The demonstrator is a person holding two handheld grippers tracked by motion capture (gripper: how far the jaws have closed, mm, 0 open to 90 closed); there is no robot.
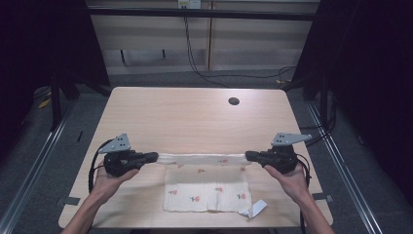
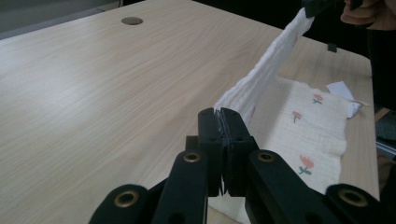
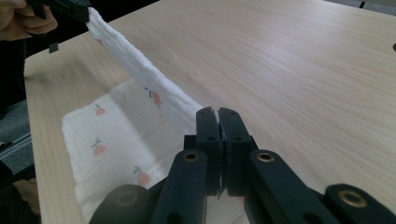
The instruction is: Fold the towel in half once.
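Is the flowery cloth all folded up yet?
Not yet. Done: the left gripper and right gripper have each clamped a far corner of the cloth. In hand: that edge is lifted and stretched between them. Left: probably laying it over the near half resting on the table.

Cloth (image 1: 207, 187) on table (image 1: 195, 117) near edge, far edge lifted between left tool (image 1: 155, 157) and right tool (image 1: 249, 156)

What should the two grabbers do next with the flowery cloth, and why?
Probably carry the lifted edge toward the person and lay it on the near edge, finishing a fold. The left gripper and right gripper each pinch a far corner of the cloth, with that edge stretched taut above the table while the rest lies flat.
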